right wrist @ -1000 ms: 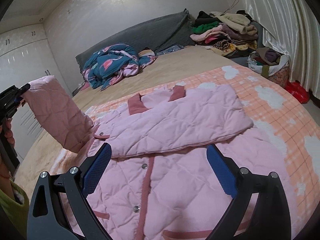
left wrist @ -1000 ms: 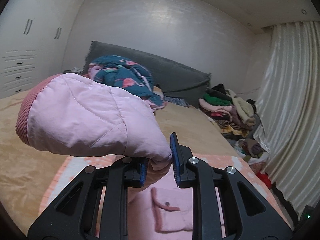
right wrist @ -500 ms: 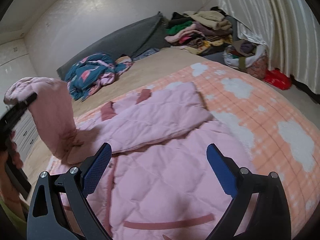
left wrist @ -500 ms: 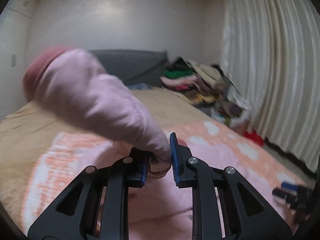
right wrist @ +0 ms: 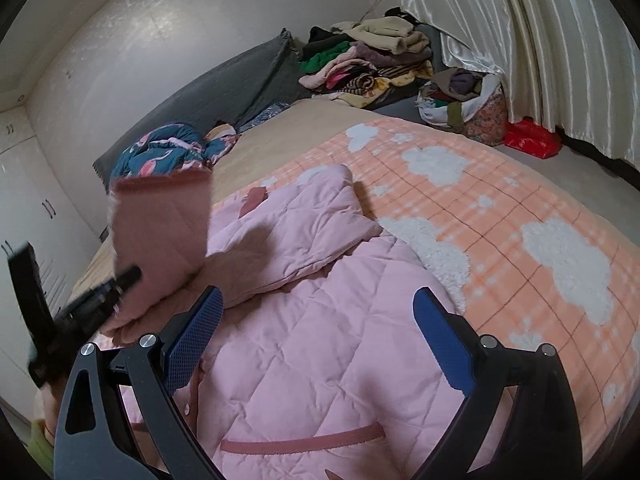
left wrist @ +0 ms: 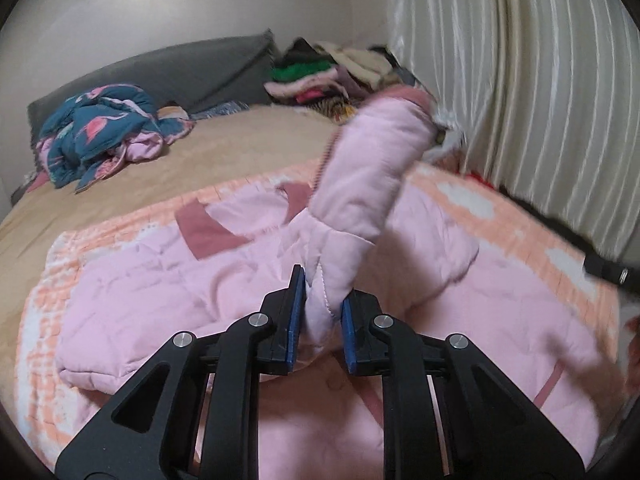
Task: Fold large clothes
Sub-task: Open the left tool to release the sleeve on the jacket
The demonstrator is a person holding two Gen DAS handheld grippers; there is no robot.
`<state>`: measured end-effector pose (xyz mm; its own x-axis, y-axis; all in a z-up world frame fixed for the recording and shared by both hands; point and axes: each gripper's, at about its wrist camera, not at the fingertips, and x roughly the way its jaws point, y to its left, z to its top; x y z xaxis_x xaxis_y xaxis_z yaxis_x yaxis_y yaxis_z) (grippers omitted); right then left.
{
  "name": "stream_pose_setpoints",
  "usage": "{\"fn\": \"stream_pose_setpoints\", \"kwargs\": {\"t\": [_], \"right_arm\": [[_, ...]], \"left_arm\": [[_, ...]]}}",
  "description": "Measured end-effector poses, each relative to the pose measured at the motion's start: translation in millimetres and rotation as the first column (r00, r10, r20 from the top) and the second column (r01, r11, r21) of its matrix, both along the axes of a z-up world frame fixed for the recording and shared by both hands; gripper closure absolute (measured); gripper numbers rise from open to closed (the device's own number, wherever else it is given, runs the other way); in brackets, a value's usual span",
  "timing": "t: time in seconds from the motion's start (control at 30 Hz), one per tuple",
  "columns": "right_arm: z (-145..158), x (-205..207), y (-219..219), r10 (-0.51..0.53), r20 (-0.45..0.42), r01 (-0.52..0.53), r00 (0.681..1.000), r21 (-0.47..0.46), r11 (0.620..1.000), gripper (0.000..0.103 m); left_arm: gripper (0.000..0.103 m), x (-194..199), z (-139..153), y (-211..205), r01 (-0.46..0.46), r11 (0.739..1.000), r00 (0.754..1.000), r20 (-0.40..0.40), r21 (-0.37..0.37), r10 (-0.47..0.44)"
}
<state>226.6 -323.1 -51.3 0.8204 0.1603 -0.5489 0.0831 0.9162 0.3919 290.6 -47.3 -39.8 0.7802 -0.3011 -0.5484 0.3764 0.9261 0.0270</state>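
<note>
Jacket (right wrist: 320,344) on blanket (right wrist: 520,216) (bed's near end)

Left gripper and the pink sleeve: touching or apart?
Touching. The left wrist view shows the left gripper with both fingers pressed against the pink sleeve.

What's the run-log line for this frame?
left tool: shut on sleeve | right tool: open above pink coat

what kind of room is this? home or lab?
Most likely a home bedroom. A wide bed with a grey headboard fills the room, a pile of clothes sits by the curtain, and wardrobe doors line one wall.
</note>
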Motion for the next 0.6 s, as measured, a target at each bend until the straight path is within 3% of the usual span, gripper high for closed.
{"fn": "stream_pose_setpoints", "kwargs": {"t": [0.07, 0.2, 0.27, 0.3, 0.33, 0.4, 0.43, 0.5, 0.6], "right_arm": [[-0.7, 0.9, -2.1, -0.005, -0.004, 0.005, 1.000, 0.011, 1.000, 0.008], [-2.6, 1.8, -5.4, -0.014, -0.015, 0.014, 1.000, 0.026, 1.000, 0.008], [-2.5, 1.2, -6.8, -0.022, -0.016, 0.023, 1.000, 0.028, 0.999, 0.008], [-2.5, 1.0, -7.6, -0.027, -0.016, 0.027, 1.000, 0.029, 0.999, 0.008], [-2.4, 0.8, -9.0, -0.032, -0.018, 0.032, 0.999, 0.033, 0.999, 0.008], [-2.5, 0.5, -10.9, -0.035, -0.020, 0.036, 0.999, 0.042, 0.998, 0.008], [-2.3, 0.0, -12.1, -0.040, -0.020, 0.041, 0.999, 0.045, 0.998, 0.008], [-2.1, 0.1, -13.6, -0.045, -0.021, 0.046, 0.999, 0.051, 0.998, 0.008], [-3.1, 2.3, -12.9, -0.043, -0.030, 0.045, 0.999, 0.069, 0.997, 0.008]], "left_arm": [[0.090, -2.5, -6.0, -9.8, 0.019, 0.999, 1.000, -0.010, 0.041, -0.019], [0.076, -8.2, -15.5, -21.8, 0.026, 0.993, 1.000, -0.019, 0.113, -0.024], [0.055, -11.1, -18.8, -27.2, 0.042, 0.990, 0.999, -0.033, 0.136, -0.038], [0.037, -13.8, -20.2, -30.0, 0.045, 0.988, 0.999, -0.036, 0.150, -0.040], [0.031, -16.1, -21.2, -32.1, 0.052, 0.986, 0.998, -0.042, 0.158, -0.046], [0.030, -19.7, -22.8, -36.8, 0.072, 0.980, 0.997, -0.055, 0.187, -0.063], [0.022, -21.6, -22.6, -39.0, 0.079, 0.976, 0.996, -0.059, 0.205, -0.068], [0.011, -24.2, -19.3, -39.4, 0.118, 0.974, 0.990, -0.095, 0.195, -0.101], [0.009, -26.9, -2.3, -26.8, 0.147, 0.984, 0.983, -0.124, 0.104, -0.133]]}}
